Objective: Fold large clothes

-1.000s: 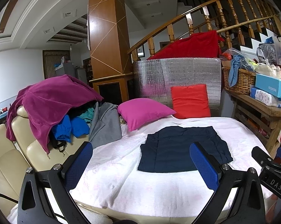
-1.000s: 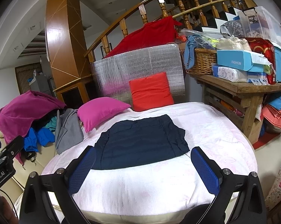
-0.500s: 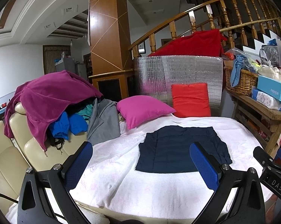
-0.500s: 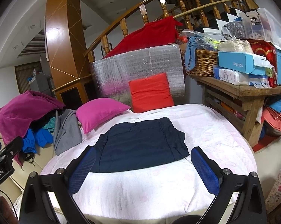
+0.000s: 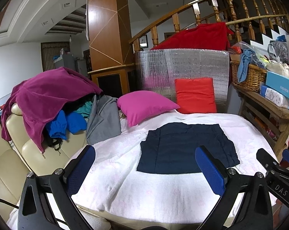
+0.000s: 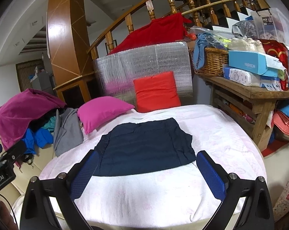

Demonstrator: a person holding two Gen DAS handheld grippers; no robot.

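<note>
A dark navy garment [image 5: 184,147] lies folded flat into a rough rectangle on the white blanket [image 5: 144,191] that covers the surface; it also shows in the right wrist view [image 6: 146,147]. My left gripper [image 5: 144,164] is open and empty, held above the blanket's near edge, short of the garment. My right gripper [image 6: 146,170] is open and empty, held above the garment's near edge. A pile of unfolded clothes, topped by a magenta jacket [image 5: 46,94], lies on the cream sofa at the left.
A pink pillow [image 5: 144,105] and a red pillow [image 5: 195,95] lie at the blanket's far side, before a silver foil panel [image 5: 182,67]. A wooden table [image 6: 255,95] with a basket and boxes stands at the right. A grey garment [image 5: 104,118] hangs off the pile.
Both grippers have drifted slightly; the garment sits a little nearer and lower in both views. The garment has not moved and both grippers stay open.
</note>
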